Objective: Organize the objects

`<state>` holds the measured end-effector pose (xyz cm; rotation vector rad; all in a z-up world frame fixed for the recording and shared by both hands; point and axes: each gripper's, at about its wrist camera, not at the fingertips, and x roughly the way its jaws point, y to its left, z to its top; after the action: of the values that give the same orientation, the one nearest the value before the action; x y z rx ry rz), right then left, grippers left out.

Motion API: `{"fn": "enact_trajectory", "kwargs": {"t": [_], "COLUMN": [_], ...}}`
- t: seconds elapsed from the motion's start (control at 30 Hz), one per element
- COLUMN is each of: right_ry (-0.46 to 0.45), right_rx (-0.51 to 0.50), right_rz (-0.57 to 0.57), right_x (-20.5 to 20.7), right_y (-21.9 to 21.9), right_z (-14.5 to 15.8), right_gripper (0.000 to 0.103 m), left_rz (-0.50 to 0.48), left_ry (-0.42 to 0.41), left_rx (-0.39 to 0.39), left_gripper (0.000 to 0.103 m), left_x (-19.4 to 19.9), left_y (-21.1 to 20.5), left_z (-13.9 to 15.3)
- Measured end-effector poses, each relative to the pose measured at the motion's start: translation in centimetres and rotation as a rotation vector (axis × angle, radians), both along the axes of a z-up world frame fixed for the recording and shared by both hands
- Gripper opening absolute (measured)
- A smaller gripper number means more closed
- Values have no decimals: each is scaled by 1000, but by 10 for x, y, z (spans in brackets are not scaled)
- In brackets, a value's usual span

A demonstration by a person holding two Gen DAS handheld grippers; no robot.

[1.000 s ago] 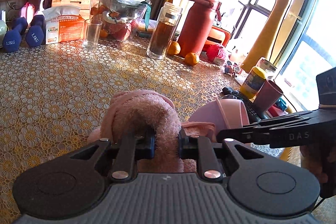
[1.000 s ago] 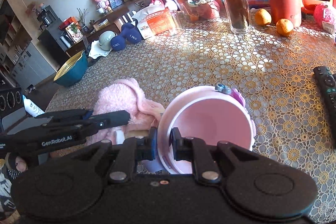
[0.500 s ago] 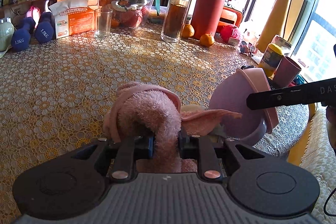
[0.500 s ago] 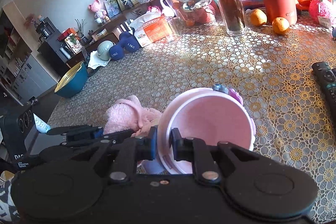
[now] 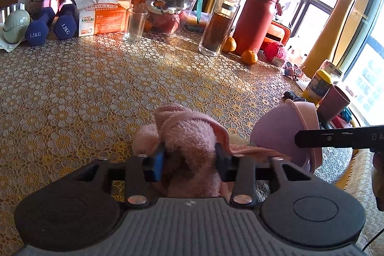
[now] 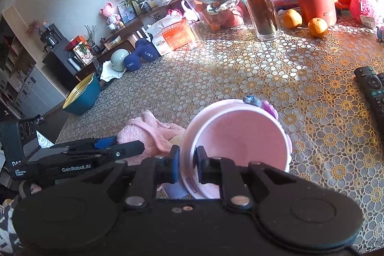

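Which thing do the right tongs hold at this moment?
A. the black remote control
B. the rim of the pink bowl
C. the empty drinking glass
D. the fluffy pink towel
B: in the right wrist view the right tongs are closed on the rim of the pink bowl, while the left tongs hold the fluffy pink towel.

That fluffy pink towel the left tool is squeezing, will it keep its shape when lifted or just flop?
Probably flop: the pink towel bulges and folds around the left tool, and one flap already droops sideways. It looks light for its bulk, being fluffy. Slipping seems unlikely, since the plush pile is pinched between both fingers.
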<state>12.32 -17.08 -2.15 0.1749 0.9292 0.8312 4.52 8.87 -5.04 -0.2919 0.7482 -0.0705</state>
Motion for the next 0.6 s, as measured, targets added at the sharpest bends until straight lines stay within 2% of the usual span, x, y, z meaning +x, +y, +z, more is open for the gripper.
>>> {"fn": "enact_trajectory", "kwargs": {"t": [0.07, 0.13, 0.27, 0.43, 0.6], "right_ry": [4, 7, 20, 78, 143], "right_rx": [5, 9, 26, 92, 143], "right_rz": [-5, -8, -29, -120, -205], "right_x": [1, 1, 6, 16, 20], "right_y": [-1, -2, -5, -11, -13], "right_z": [0, 0, 0, -1, -5], "right_gripper": [13, 13, 13, 15, 14], "left_rz": [14, 11, -25, -119, -194], "left_ry": [-7, -26, -60, -112, -115], "left_rx": [-26, -31, -38, -49, -80], "left_gripper": [17, 15, 14, 13, 13], "left_x": [-1, -5, -11, -12, 3], "left_y": [0, -3, -14, -42, -64], "left_z": [-1, 3, 18, 38, 43]}}
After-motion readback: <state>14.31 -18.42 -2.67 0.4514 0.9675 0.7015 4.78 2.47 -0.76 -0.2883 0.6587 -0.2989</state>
